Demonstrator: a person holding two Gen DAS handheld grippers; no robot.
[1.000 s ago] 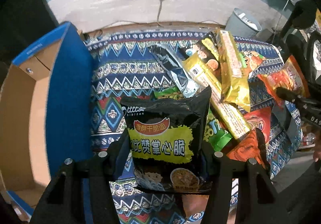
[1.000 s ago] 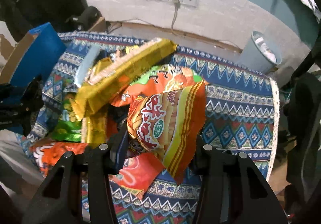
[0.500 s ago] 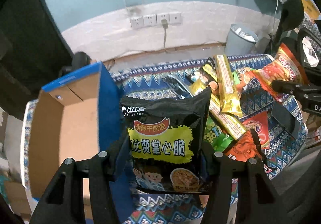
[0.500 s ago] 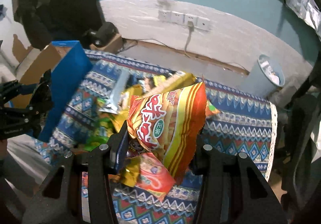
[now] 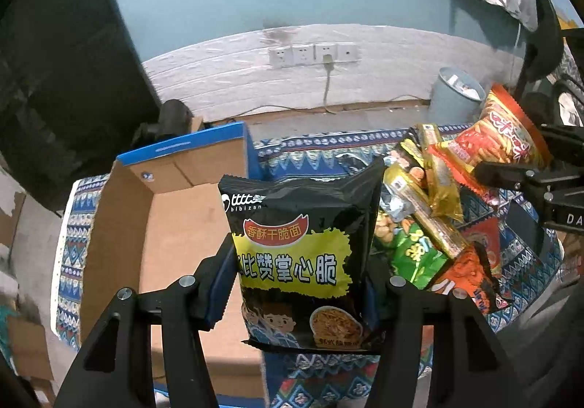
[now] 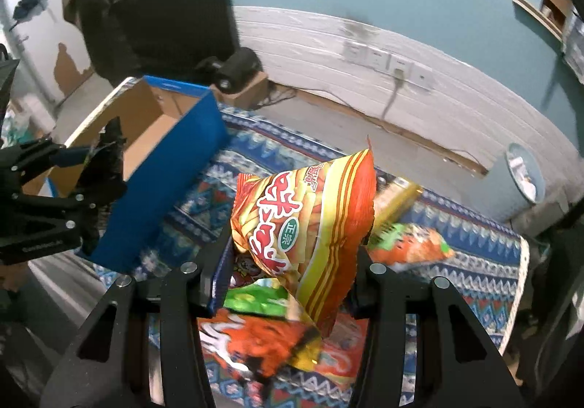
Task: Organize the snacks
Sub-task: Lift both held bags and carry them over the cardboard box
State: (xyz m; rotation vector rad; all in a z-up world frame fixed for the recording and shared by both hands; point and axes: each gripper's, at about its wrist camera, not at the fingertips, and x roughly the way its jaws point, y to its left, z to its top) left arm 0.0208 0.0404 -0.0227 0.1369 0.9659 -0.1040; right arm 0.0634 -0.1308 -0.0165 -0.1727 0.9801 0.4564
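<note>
Mid-carry, both packets up off the pile and heading for the cardboard box (image 5: 175, 225). Left gripper (image 5: 299, 283) clamped on the black noodle packet (image 5: 303, 254), pinched at its lower half, upright, top edge standing at twelve o'clock from the fingers. Box open at about ten o'clock from that packet, floor bare as far as visible, blue wall (image 6: 164, 189) just beside the packet's left edge. Right gripper (image 6: 292, 262) clamped on the orange chip bag (image 6: 306, 225), bag leaning toward one o'clock, crumpled tail hanging below the fingers. Box at ten o'clock in the right wrist view, well apart. Remaining snack pile (image 5: 430, 225) on the patterned cloth (image 6: 456, 262), at two o'clock from the left gripper. Next, probably: swing left over the blue wall, lower inside, then release, black packet first since nearer.
</note>
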